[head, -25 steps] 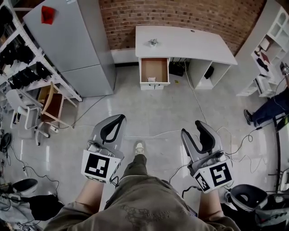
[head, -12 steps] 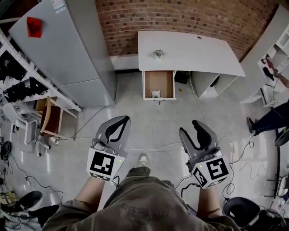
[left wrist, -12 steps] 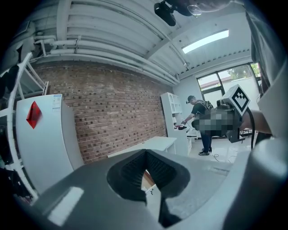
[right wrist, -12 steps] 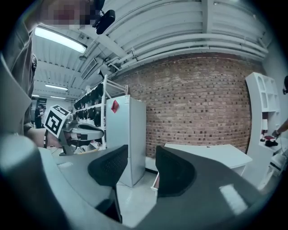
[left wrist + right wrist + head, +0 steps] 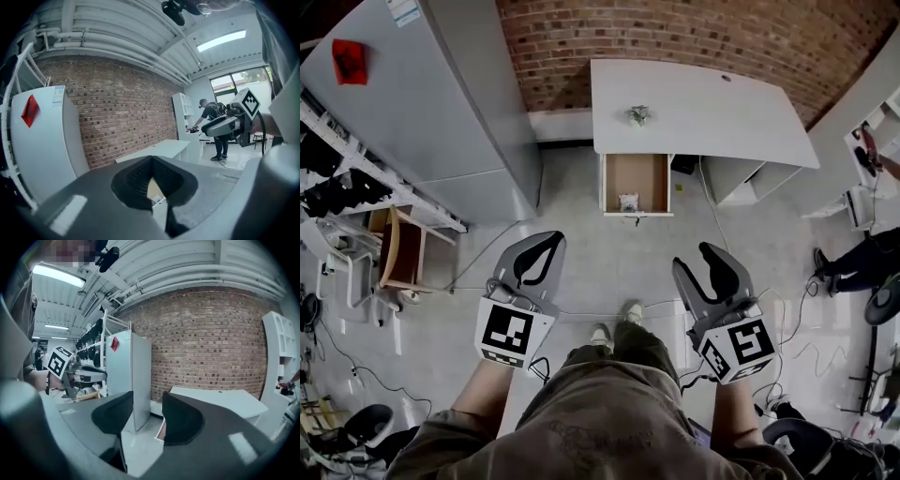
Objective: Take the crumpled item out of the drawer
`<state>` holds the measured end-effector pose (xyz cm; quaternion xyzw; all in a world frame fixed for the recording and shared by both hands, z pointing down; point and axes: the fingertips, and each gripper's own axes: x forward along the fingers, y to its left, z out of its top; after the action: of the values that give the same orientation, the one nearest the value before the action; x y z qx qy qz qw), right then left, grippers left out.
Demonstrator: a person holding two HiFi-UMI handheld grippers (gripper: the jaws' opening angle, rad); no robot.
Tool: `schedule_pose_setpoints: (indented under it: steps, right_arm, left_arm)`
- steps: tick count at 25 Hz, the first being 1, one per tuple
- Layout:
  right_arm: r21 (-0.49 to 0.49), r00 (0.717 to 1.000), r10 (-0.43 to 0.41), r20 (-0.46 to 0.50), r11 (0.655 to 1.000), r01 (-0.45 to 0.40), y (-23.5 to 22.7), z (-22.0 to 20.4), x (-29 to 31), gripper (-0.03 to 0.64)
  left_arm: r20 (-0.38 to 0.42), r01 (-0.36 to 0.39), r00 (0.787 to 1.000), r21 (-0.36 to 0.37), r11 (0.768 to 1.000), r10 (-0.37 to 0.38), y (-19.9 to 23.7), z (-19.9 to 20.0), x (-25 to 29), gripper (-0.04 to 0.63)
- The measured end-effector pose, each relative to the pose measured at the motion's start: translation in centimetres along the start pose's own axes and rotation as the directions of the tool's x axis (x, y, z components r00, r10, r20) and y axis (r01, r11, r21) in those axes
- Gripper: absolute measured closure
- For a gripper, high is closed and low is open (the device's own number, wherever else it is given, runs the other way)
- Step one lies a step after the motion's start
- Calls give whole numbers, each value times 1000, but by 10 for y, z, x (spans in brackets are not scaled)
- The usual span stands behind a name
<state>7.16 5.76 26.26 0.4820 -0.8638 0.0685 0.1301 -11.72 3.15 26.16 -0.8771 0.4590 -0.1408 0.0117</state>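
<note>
Drawer (image 5: 636, 176) is nearer than 1 s ago, so approach is under way: crumpled item (image 5: 628, 202) lies at its near end, untouched; L gripper (image 5: 549, 241) tips together, empty; R gripper (image 5: 696, 260) wide, empty; both well short.

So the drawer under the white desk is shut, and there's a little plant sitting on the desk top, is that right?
Not quite. The drawer is pulled open, not shut, with a pale crumpled item lying near its front edge. The head view shows this. The little plant does sit on the white desk top.
</note>
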Motion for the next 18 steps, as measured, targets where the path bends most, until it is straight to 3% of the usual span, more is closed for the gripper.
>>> schedule_pose_setpoints:
  steps: [10, 14, 18]
  right_arm:
    - [44, 996, 34, -79, 999, -30, -51, -30, 68, 396]
    - [47, 992, 62, -111, 997, -57, -78, -40, 105, 396]
    - [61, 983, 102, -154, 994, -93, -109, -49, 143, 395]
  left_arm:
    - [-38, -14, 999, -18, 1000, 13, 26, -17, 63, 595]
    - [-85, -24, 996, -44, 999, 20, 40, -27, 101, 595]
    - [-138, -38, 990, -21, 999, 35, 49, -35, 145, 595]
